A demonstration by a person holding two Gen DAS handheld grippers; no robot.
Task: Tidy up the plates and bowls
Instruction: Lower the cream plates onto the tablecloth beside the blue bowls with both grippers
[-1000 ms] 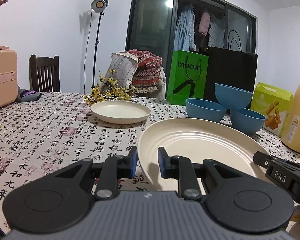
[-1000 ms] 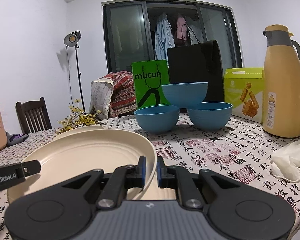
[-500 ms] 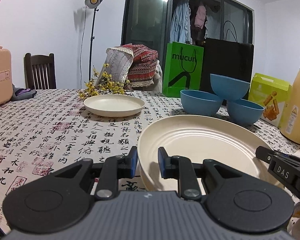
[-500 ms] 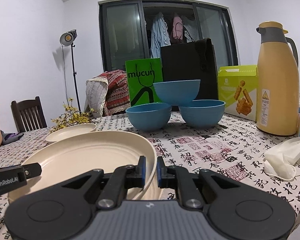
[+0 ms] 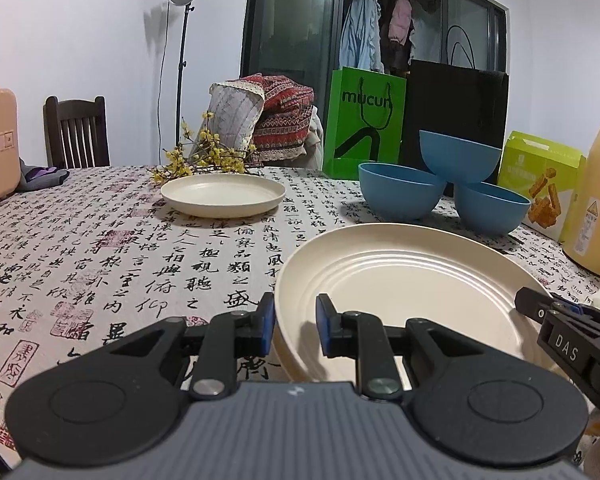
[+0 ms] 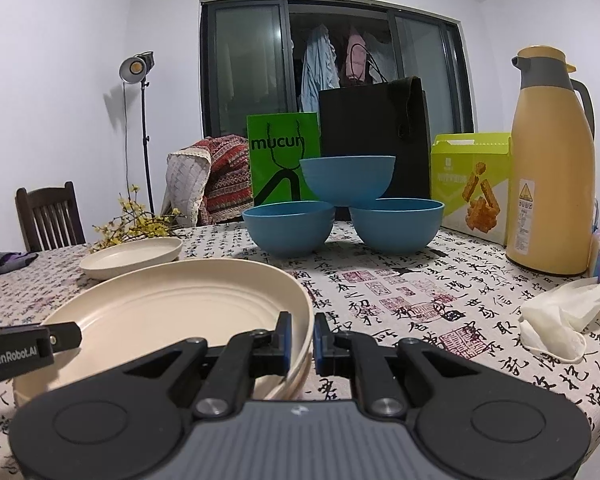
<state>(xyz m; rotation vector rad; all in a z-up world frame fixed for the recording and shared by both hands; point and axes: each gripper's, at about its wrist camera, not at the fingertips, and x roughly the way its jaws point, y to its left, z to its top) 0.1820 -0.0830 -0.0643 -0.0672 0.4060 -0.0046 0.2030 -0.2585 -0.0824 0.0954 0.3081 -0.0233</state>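
Observation:
A large cream plate (image 5: 400,280) lies on the table close in front, seemingly on another plate, whose edge shows under it in the right wrist view (image 6: 172,312). My left gripper (image 5: 295,322) is shut on its left rim. My right gripper (image 6: 301,340) is shut on its right rim. A smaller cream plate (image 5: 222,194) sits further back on the left. Three blue bowls (image 5: 398,190) stand behind, one (image 5: 458,160) resting on top of the other two.
A yellow thermos (image 6: 552,168), a green snack box (image 6: 470,184), green and black bags (image 6: 284,156), yellow flowers (image 5: 204,158) and a crumpled tissue (image 6: 564,320) are on the patterned tablecloth (image 5: 100,248). A chair (image 5: 76,132) stands at the far left.
Both grippers with the large plate have lowered toward the table; the bowls and small plate now appear higher and nearer. Both grips are unchanged.

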